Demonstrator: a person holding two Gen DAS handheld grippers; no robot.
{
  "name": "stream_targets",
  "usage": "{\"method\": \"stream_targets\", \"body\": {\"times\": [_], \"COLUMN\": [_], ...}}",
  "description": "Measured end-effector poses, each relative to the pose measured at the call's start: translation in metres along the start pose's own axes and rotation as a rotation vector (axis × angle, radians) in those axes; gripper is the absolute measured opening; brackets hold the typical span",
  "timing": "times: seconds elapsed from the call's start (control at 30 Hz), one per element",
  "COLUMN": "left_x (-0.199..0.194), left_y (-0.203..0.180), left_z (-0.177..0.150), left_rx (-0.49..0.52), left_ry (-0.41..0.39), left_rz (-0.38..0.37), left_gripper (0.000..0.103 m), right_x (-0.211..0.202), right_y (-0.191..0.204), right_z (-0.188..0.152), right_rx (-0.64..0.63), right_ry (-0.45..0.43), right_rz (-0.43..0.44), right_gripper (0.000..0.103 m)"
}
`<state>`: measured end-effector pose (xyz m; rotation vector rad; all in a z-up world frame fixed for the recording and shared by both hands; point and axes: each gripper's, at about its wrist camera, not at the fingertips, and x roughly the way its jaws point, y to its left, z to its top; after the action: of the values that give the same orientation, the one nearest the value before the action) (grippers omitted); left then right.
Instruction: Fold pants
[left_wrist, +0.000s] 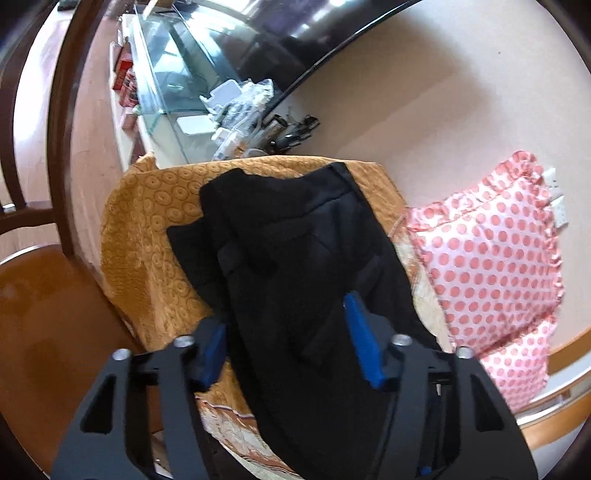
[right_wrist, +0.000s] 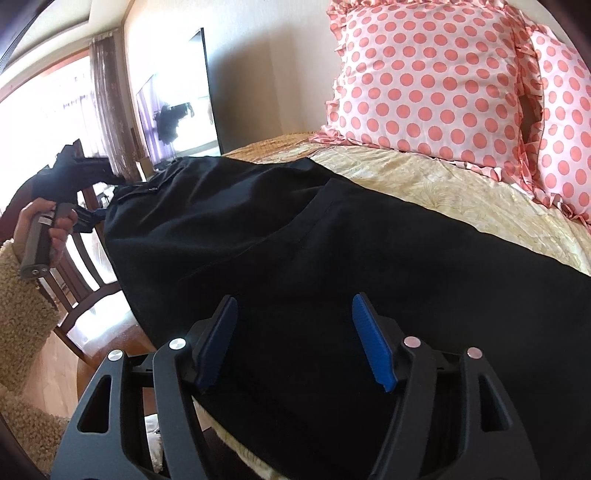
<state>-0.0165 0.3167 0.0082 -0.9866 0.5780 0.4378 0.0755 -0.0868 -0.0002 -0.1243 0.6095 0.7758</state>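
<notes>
Left tongs (left_wrist: 286, 332) parted with black pants (left_wrist: 295, 258) between the blue pads, grip unclear, right tongs (right_wrist: 295, 332) wide apart above the pants, pants spread on a yellow-covered bed (right_wrist: 461, 192), 2 polka-dot pillows (right_wrist: 424, 74) beyond

The bed (right_wrist: 461, 184) carries everything, covered by an orange-gold spread (left_wrist: 147, 229) with a ring pattern at its far end and a paler, leafy print nearer. Black pants (right_wrist: 295, 240) lie directly on it, stretched lengthwise under and ahead of both tools, one end draped off the near edge. Two pink dotted pillows (right_wrist: 424, 77) rest on the spread, ahead and right of the right tool, just beside the pants.
</notes>
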Motion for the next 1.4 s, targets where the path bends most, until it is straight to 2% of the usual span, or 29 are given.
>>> {"method": "stream_targets", "body": {"times": [0.07, 0.1, 0.17, 0.3, 0.47, 0.63, 0.7, 0.83, 0.9, 1.03, 1.07, 1.13, 1.17, 1.2, 1.27, 1.4], "left_x": [0.001, -0.001, -0.007, -0.022, -0.041, -0.051, -0.052, -0.052, -0.051, -0.035, -0.022, -0.001, 0.015, 0.027, 0.030, 0.016], "left_y": [-0.005, -0.008, -0.014, -0.045, -0.113, -0.193, -0.228, -0.292, -0.320, -0.340, -0.340, -0.333, -0.325, -0.316, -0.307, -0.315], "left_z": [-0.002, -0.002, -0.002, -0.001, -0.018, -0.059, -0.086, -0.149, -0.194, -0.279, -0.312, -0.352, -0.377, -0.395, -0.408, -0.393], "left_rx": [0.045, 0.062, 0.093, 0.205, 0.415, 0.600, 0.684, 0.826, 0.911, 1.012, 1.042, 1.091, 1.122, 1.143, 1.178, 1.142], "left_ry": [-0.014, -0.023, -0.045, -0.080, -0.131, -0.123, -0.106, -0.046, 0.011, 0.171, 0.259, 0.380, 0.466, 0.518, 0.518, 0.465], "left_rz": [0.043, 0.050, 0.042, 0.028, -0.006, -0.107, -0.166, -0.318, -0.412, -0.550, -0.571, -0.556, -0.523, -0.503, -0.487, -0.528], "left_gripper": [0.031, 0.023, 0.014, 0.011, 0.011, 0.010, 0.010, 0.010, 0.010, 0.010, 0.010, 0.010, 0.010, 0.010, 0.010, 0.010], "right_x": [-0.005, -0.008, -0.013, -0.029, -0.050, -0.080, -0.092, -0.117, -0.131, -0.153, -0.158, -0.163, -0.167, -0.170, -0.176, -0.182], "right_y": [-0.004, -0.007, -0.013, -0.027, -0.046, -0.072, -0.083, -0.105, -0.116, -0.136, -0.142, -0.150, -0.155, -0.158, -0.164, -0.173], "right_z": [-0.002, -0.004, -0.006, -0.011, -0.019, -0.031, -0.036, -0.049, -0.057, -0.075, -0.081, -0.091, -0.097, -0.102, -0.108, -0.112], "right_rx": [0.013, 0.025, 0.042, 0.085, 0.134, 0.205, 0.230, 0.289, 0.326, 0.394, 0.414, 0.448, 0.471, 0.485, 0.505, 0.522], "right_ry": [-0.009, -0.013, -0.021, -0.048, -0.084, -0.137, -0.156, -0.186, -0.199, -0.211, -0.210, -0.206, -0.202, -0.201, -0.202, -0.207], "right_rz": [-0.002, -0.006, -0.010, -0.028, -0.062, -0.106, -0.130, -0.193, -0.231, -0.302, -0.320, -0.345, -0.359, -0.366, -0.379, -0.409], "right_gripper": [0.070, 0.071, 0.071, 0.071, 0.071, 0.071, 0.071, 0.071, 0.071, 0.071, 0.071, 0.071, 0.071, 0.071, 0.071, 0.071]}}
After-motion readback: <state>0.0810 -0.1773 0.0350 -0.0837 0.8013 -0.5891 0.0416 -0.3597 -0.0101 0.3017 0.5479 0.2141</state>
